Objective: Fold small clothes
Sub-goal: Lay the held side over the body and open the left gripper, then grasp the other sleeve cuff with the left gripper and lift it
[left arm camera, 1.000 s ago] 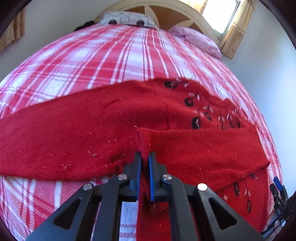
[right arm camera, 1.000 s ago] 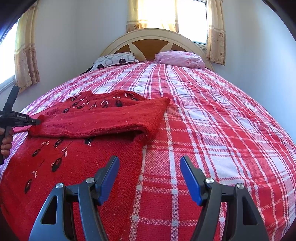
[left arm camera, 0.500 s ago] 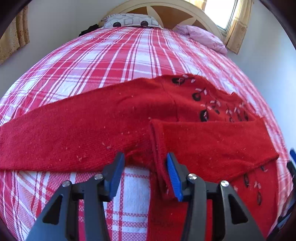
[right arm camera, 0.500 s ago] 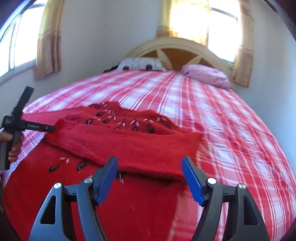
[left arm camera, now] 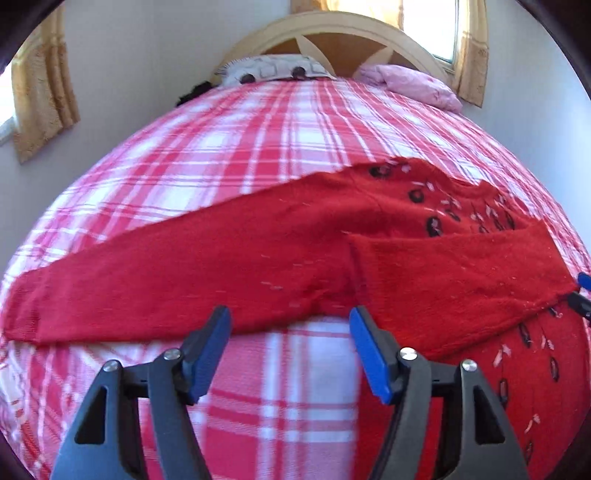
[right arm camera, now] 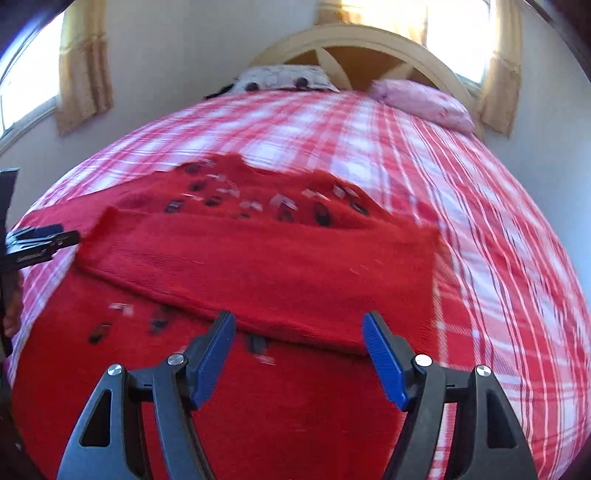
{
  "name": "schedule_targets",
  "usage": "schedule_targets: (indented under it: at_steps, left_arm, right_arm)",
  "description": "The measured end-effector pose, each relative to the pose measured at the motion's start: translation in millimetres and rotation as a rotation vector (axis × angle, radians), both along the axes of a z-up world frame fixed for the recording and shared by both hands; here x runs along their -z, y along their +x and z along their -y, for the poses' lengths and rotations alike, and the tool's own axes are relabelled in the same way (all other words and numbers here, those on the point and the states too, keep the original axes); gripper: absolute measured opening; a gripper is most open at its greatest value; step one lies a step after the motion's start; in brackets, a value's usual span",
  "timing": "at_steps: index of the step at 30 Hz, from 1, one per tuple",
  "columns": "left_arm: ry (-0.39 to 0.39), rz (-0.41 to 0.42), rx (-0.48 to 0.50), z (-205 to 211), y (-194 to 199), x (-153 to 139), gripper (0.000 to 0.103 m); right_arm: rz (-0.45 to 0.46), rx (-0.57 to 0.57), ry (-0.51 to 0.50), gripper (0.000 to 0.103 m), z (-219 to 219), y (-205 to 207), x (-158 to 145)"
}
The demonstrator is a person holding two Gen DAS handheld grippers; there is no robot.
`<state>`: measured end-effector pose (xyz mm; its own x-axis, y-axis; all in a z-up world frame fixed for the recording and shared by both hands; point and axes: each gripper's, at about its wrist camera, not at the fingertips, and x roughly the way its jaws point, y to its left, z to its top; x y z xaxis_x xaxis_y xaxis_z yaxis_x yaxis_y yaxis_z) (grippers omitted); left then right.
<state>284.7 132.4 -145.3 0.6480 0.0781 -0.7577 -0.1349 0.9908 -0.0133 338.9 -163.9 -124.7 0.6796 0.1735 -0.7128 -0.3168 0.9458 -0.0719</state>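
Home bedroom: bed (left arm camera: 280, 155) under red-and-white plaid cover fills the frame, arched cream wooden headboard (left arm camera: 332, 33) at top centre, patterned pillow (left arm camera: 273, 70) and pink pillow (left arm camera: 417, 86) against it, yellow curtains (left arm camera: 44, 99) at sunlit windows upper left and upper right, plain pale walls.

Red knit sweater (left arm camera: 280, 254) lies flat on the red-and-white plaid bedspread (left arm camera: 258, 155), front up. Dark oval motifs with pale flecks run around the neckline and down the body. One sleeve (right arm camera: 258, 266) is folded across the chest, cuff end towards the opposite side. The other sleeve (left arm camera: 147, 280) is stretched straight out sideways, unfolded. Lower body spread smooth.
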Motion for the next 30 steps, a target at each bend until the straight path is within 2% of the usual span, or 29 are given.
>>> schedule_targets:
  at_steps: [5, 11, 15, 17, 21, 24, 27, 28, 30]
  left_arm:
    - [0.021, -0.025, -0.115, -52, -13, 2, 0.073]
    - [0.028, -0.02, -0.348, -140, -44, -2, 0.073]
    - [-0.063, -0.018, -0.523, -206, -67, 0, 0.073]
    - [-0.158, -0.016, -0.595, -236, -79, 6, 0.072]
    - [-0.307, 0.004, -0.649, -259, -88, 18, 0.071]
    - [-0.361, 0.051, -0.651, -259, -87, 19, 0.071]
    - [-0.376, 0.072, -0.673, -261, -79, 22, 0.063]
    - [-0.378, 0.076, -0.679, -263, -78, 22, 0.056]
    - [-0.391, 0.085, -0.699, -275, -75, 22, 0.033]
  right_arm:
    - [0.031, -0.113, 0.033, 0.072, -42, -22, -10]
    - [0.017, -0.216, 0.009, 0.072, -87, -34, 6]
    - [-0.008, -0.227, -0.019, 0.072, -100, -32, 23]
    - [-0.017, -0.233, -0.024, 0.072, -104, -32, 30]
    - [-0.03, -0.238, -0.046, 0.072, -107, -32, 40]
    - [-0.046, -0.232, -0.021, 0.072, -103, -30, 40]
    - [-0.061, -0.222, -0.008, 0.072, -101, -27, 43]
    - [-0.063, -0.221, -0.004, 0.072, -100, -27, 43]
    - [-0.063, -0.219, -0.004, 0.072, -101, -28, 43]
